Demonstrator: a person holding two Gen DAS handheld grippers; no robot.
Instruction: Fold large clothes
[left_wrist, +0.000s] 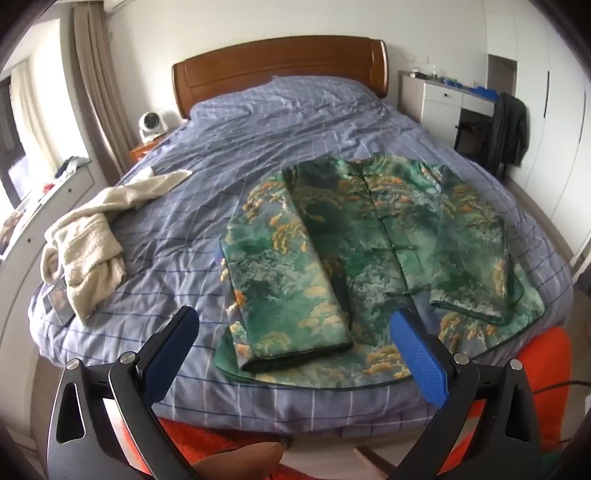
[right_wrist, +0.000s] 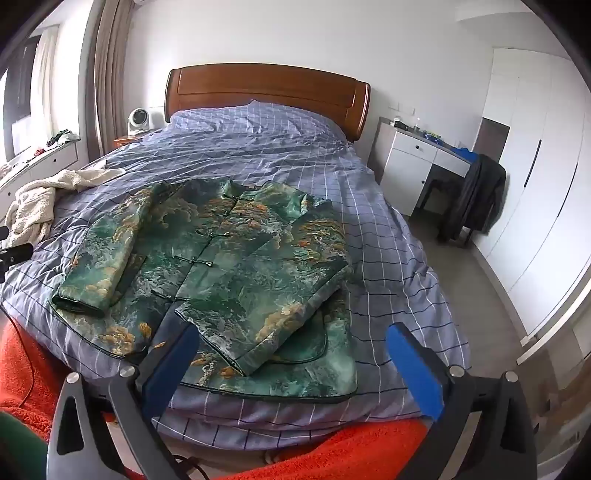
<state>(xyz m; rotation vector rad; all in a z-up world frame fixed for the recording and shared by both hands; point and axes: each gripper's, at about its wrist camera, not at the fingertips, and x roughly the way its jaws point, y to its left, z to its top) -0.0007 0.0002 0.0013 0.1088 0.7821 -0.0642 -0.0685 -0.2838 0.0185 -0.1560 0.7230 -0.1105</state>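
The green satin jacket with gold cloud print (left_wrist: 369, 258), lying mid-frame, looks soft and slippery; grip its lower hem. Left gripper (left_wrist: 295, 354) and right gripper (right_wrist: 291, 365) both gape, empty.

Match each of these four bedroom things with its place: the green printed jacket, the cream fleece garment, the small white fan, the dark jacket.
Things:
1. green printed jacket
2. cream fleece garment
3. small white fan
4. dark jacket

Places:
A. draped over a chair by the white desk
B. crumpled at the bed's left side
C. on the nightstand beside the wooden headboard
D. spread flat on the blue checked duvet, sleeves folded in

Pairs: 1-D, 2-B, 3-C, 4-A
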